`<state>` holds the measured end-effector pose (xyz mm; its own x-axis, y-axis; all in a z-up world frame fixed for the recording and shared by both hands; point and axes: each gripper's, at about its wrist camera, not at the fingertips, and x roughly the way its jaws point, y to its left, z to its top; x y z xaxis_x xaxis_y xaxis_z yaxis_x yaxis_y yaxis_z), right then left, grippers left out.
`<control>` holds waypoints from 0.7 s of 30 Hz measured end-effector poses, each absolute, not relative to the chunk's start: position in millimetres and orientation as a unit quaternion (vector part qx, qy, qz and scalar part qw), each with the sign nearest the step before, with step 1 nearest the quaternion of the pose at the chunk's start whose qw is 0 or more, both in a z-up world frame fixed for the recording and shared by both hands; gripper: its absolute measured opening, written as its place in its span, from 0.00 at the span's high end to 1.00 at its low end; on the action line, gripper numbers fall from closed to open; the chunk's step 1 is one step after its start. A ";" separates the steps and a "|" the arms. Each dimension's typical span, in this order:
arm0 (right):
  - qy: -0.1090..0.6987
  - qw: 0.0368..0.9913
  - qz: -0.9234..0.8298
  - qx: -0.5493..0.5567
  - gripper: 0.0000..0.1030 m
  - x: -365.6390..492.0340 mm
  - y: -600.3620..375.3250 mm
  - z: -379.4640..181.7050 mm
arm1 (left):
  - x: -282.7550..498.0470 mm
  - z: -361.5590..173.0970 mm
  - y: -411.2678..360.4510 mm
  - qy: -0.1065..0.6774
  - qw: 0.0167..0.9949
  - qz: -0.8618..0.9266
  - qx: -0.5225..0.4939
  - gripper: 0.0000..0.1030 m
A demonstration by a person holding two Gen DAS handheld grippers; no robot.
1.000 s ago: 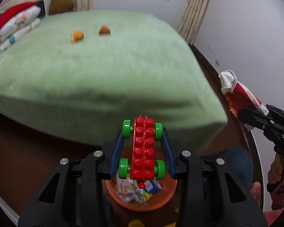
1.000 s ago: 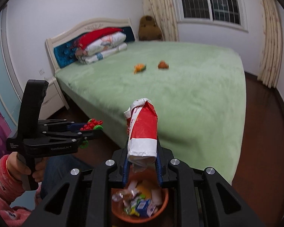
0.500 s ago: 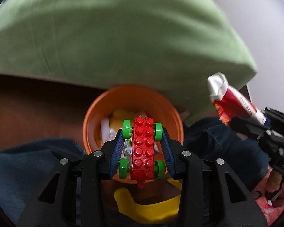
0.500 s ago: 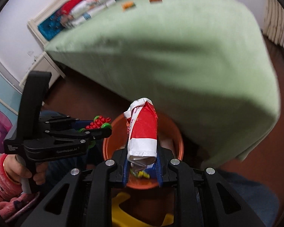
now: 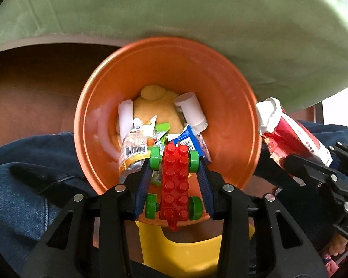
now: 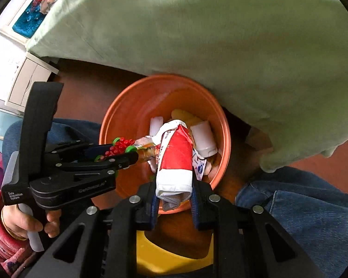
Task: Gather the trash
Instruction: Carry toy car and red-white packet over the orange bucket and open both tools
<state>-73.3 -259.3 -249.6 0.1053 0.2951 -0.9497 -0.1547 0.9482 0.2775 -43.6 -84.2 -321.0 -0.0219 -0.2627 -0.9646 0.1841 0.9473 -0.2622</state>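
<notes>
An orange bin [image 5: 232, 106] sits on the floor by the bed, holding several wrappers, a white bottle [image 5: 192, 111] and a yellow soft toy. My left gripper [image 5: 175, 162] is shut on a red brick car with green wheels [image 5: 175, 180], held over the bin's near rim. My right gripper [image 6: 174, 185] is shut on a crumpled red and white packet [image 6: 175, 159], also over the bin [image 6: 132, 111]. The packet shows in the left wrist view [image 5: 290, 136] at the bin's right; the car shows in the right wrist view [image 6: 120, 147].
The green bed cover [image 5: 197, 11] overhangs the bin's far side. The person's jeans-clad legs [image 5: 23, 176] flank the bin. A yellow stool [image 5: 188, 252] is below the grippers. A white nightstand [image 6: 27, 81] stands far left.
Both grippers have tipped down from facing the bed and closed in over the orange bin. Each still holds its object.
</notes>
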 end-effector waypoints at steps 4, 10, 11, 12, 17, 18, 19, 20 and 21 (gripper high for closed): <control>0.656 0.738 0.150 0.052 0.79 -71.7 -259.4 -255.8 | -44.2 -324.1 -85.2 0.701 0.695 -0.160 -0.026 0.62; 0.658 0.736 0.148 0.055 0.75 -72.6 -261.4 -259.4 | -42.9 -325.2 -82.6 0.702 0.694 -0.156 -0.030 0.62; 0.657 0.737 0.149 0.058 0.70 -72.5 -262.1 -258.4 | -42.7 -324.8 -81.9 0.701 0.695 -0.154 -0.032 0.62; 0.655 0.739 0.145 0.060 0.69 -72.4 -263.7 -257.8 | -43.6 -320.8 -80.8 0.701 0.696 -0.151 -0.033 0.59; 0.645 0.750 0.125 0.075 0.33 -70.5 -274.1 -254.1 | -41.6 -323.4 -75.1 0.697 0.703 -0.134 -0.037 0.36; 0.644 0.751 0.124 0.077 0.33 -70.3 -275.8 -253.3 | -41.4 -323.5 -74.4 0.698 0.703 -0.132 -0.036 0.33; 0.644 0.751 0.122 0.079 0.33 -70.1 -277.3 -252.8 | -41.6 -323.5 -73.3 0.697 0.705 -0.129 -0.036 0.31; 0.644 0.751 0.120 0.081 0.33 -70.0 -278.6 -253.2 | -42.0 -323.0 -72.8 0.696 0.705 -0.127 -0.036 0.31; 0.644 0.751 0.118 0.083 0.33 -70.2 -279.5 -253.4 | -42.3 -322.9 -72.7 0.696 0.705 -0.127 -0.035 0.31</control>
<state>-70.2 -279.5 -253.4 0.1412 0.2844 -0.9483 -0.0712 0.9583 0.2768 -42.3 -72.7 -322.9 -0.0023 -0.2282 -0.9736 0.1308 0.9652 -0.2266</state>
